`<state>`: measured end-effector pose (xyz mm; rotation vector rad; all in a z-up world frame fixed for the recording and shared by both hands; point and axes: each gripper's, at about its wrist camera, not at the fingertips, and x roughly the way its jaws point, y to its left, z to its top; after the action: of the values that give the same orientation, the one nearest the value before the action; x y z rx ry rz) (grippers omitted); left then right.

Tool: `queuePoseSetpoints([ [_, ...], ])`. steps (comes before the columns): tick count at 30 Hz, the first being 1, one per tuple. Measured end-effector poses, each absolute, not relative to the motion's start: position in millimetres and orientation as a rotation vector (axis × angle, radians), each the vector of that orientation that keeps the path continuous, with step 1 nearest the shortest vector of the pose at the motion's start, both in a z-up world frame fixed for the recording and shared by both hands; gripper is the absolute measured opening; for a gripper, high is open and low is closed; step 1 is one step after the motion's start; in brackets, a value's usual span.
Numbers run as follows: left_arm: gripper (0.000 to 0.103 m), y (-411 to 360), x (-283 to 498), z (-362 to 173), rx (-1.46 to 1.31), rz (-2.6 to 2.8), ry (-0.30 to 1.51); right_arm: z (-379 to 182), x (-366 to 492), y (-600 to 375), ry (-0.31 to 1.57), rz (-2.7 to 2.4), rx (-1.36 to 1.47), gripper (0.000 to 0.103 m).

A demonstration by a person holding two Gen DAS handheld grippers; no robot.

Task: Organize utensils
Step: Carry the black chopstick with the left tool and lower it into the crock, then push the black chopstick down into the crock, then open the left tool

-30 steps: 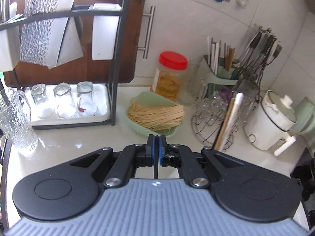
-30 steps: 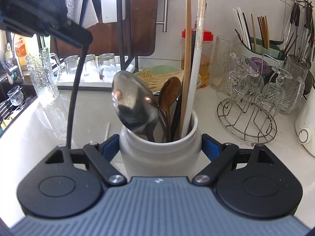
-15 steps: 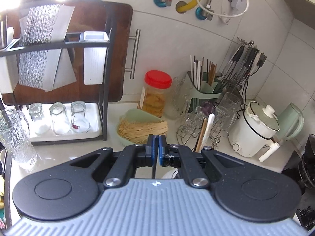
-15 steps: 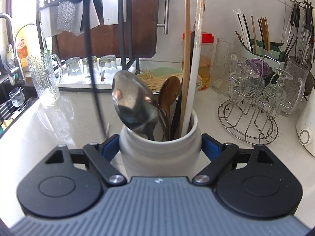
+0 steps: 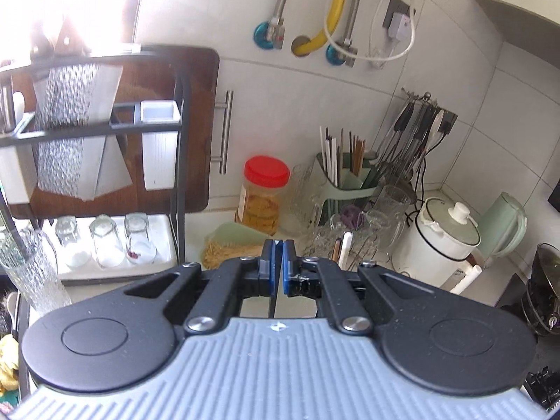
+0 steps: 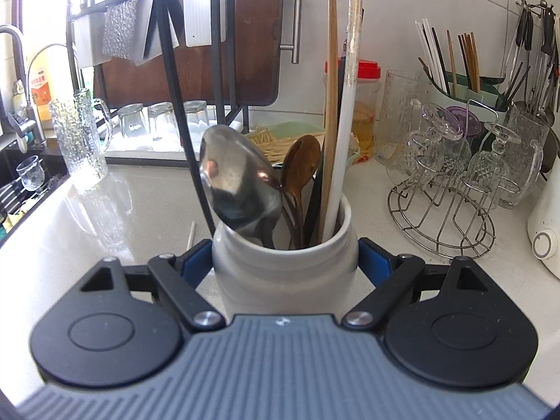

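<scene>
White stone counter [image 6: 105,210] carries everything; black metal dish rack [image 6: 217,52] stands at abt 11 o'clock from the task's thing, a pale grey ceramic utensil crock [image 6: 283,266], which sits on the counter dead centre in the right wrist view. Right gripper [image 6: 285,261] has its tongs spread wide ard the crock, blue pads pressed on both flanks at 9 and 3 o'clock, so it's gripping and steadying it. Inside the crock, standing handle-down: big steel spoon [image 6: 238,182] leaning to 10 o'clock, brown wooden spoon [image 6: 301,161] at 12, then a long wooden chopstick [image 6: 330,105] and a white chopstick [image 6: 346,122] upright twd 1 o'clock. Green plastic chopstick caddy [image 6: 465,98] at 2 o'clock is already loaded. Left gripper [image 5: 279,266] has tongs pinched narrow on a thin black chopstick [image 6: 182,112], which slants down from 11 o'clock; its lower end disappears behind the crock's left shoulder, can't tell if it's inside the rim or just beside it. Small pale stick [image 6: 190,234] lies loose on the counter at 9 o'clock, just beside the crock. Judged progress: well along, most utensils are in; left to do looks like seating the black chopstick, then picking up the loose stick.
</scene>
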<state>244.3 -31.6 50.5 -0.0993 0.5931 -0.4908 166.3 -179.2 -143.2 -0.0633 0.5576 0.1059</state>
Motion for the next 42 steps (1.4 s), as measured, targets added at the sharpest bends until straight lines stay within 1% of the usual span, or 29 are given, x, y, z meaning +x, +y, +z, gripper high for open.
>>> queuePoseSetpoints([
  [8, 0.004, -31, 237, 74, -0.088, -0.503, 0.553, -144, 166, -179, 0.553, 0.108, -0.066, 0.090],
  [21, 0.004, -34, 224, 132, -0.063, -0.547, 0.421, -144, 168, -178, 0.549, 0.114, -0.070, 0.090],
  [26, 0.005, -38, 219, 144, -0.062, -0.567, 0.398, -144, 169, -177, 0.548, 0.117, -0.071, 0.090],
  [34, 0.004, -49, 222, 137, -0.058, -0.599, 0.428, -144, 169, -177, 0.545, 0.119, -0.072, 0.090],
  [42, 0.005, -64, 226, 108, -0.030, -0.620, 0.502, -144, 169, -177, 0.544, 0.120, -0.073, 0.090],
])
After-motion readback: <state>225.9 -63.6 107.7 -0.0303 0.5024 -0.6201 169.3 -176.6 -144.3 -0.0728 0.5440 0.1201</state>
